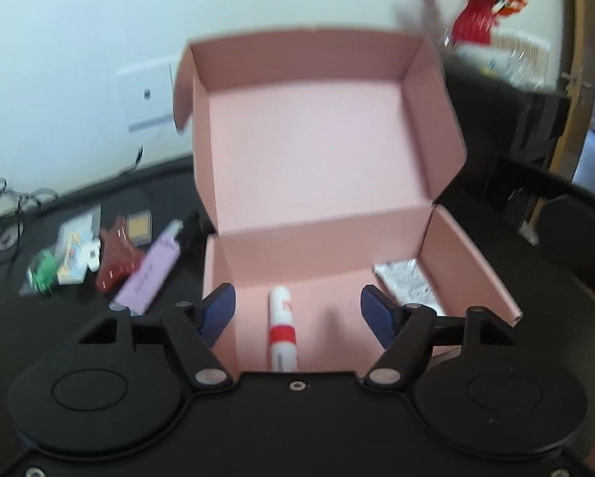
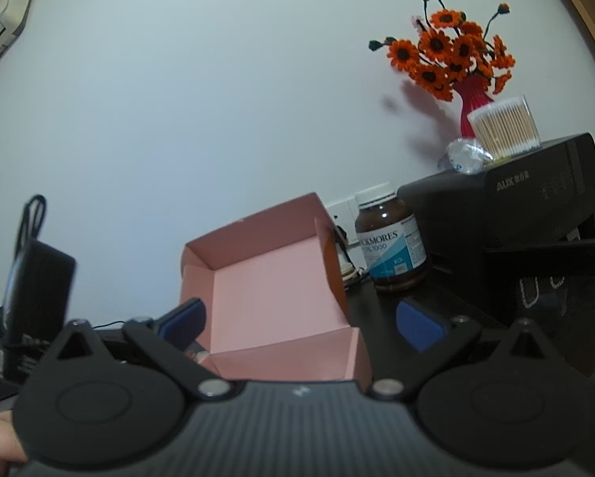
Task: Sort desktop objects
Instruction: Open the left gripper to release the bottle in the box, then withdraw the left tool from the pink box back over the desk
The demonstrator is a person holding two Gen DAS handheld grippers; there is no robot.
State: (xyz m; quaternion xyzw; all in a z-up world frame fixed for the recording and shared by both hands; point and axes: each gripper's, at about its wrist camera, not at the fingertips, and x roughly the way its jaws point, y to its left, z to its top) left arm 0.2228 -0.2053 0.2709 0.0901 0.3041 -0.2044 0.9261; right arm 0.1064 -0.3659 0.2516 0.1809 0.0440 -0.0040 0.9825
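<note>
A pink cardboard box [image 1: 309, 147] stands open on the dark desk, its lid tilted back. In the left wrist view a white tube with red bands [image 1: 283, 330] lies on the box floor, and a silver patterned packet [image 1: 406, 284] leans in its right corner. My left gripper [image 1: 297, 300] hangs open over the box's front, its blue pads [image 1: 218, 310] wide on either side of the tube and clear of it. In the right wrist view the same box [image 2: 273, 294] sits straight ahead, and my right gripper [image 2: 301, 316] is open and holds nothing.
Left of the box lie a lilac carton [image 1: 150, 274], a dark red piece [image 1: 116, 266] and small packets [image 1: 66, 258]. A brown pill bottle [image 2: 392, 242], a black appliance [image 2: 516, 214] with cotton swabs [image 2: 504, 125] and a red flower vase [image 2: 472, 107] stand to the right.
</note>
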